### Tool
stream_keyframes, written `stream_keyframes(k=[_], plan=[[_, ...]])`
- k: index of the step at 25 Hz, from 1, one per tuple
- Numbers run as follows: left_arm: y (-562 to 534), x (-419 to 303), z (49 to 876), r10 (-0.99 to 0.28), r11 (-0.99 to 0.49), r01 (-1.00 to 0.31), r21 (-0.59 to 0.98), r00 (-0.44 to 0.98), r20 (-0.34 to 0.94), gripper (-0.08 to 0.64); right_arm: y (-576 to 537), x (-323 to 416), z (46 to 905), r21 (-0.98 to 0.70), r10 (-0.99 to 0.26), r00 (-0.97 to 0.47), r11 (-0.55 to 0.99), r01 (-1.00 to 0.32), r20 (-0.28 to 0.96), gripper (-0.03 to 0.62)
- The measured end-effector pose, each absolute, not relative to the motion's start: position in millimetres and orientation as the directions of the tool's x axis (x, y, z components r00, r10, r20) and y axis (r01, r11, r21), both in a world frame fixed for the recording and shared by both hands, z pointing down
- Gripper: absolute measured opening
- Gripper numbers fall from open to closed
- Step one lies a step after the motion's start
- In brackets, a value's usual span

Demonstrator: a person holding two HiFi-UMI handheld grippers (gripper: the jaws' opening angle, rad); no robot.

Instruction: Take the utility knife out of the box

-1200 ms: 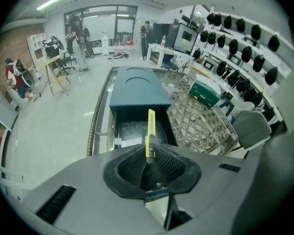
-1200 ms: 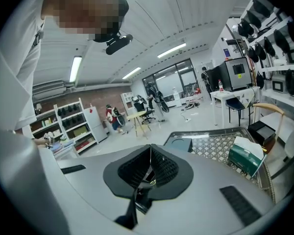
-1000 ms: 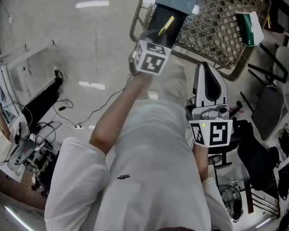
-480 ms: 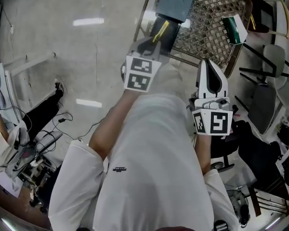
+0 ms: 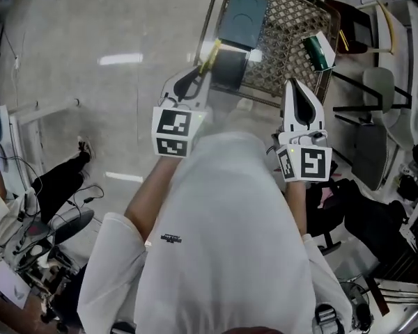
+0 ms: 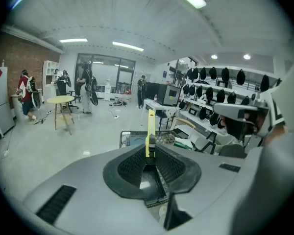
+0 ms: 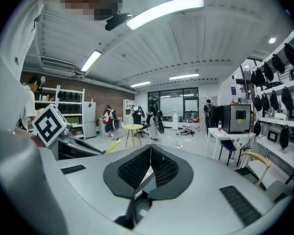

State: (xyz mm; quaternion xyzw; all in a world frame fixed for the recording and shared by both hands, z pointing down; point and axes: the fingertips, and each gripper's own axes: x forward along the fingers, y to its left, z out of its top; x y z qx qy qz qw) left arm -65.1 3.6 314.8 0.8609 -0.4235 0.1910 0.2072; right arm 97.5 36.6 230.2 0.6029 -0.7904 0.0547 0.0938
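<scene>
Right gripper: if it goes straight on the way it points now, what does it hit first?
Nothing close: the shut, empty right gripper faces open floor; the round table stands far off, left of the line. Depth is unclear.

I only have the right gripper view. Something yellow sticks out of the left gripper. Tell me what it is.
Observer: The left gripper is shut on a yellow utility knife, which stands upright between its pads.
Operator: Tell me where the box is.
Observer: In the head view, the dark box sits in a wire basket, right next to the knife.
Operator: List whatever else is in that basket.
Observer: A grey-blue panel lies beyond the box, and a green-and-white carton sits at the basket's right rim.
</scene>
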Motion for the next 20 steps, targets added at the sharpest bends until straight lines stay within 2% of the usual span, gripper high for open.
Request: stream_keyframes(k=[10, 20], plan=[[21, -94, 269, -0.703, -0.573, -0.799, 0.18, 0.593, 0.393, 0.058, 49, 88, 211, 0.082, -0.955, -0.244, 0.26, -0.962, 0.167, -0.002], [48, -103, 241, -0.738, -0.572, -0.803, 0.168, 0.593, 0.322, 0.058, 77, 87, 211, 0.053, -0.959, -0.234, 0.245, -0.968, 0.158, 0.0]])
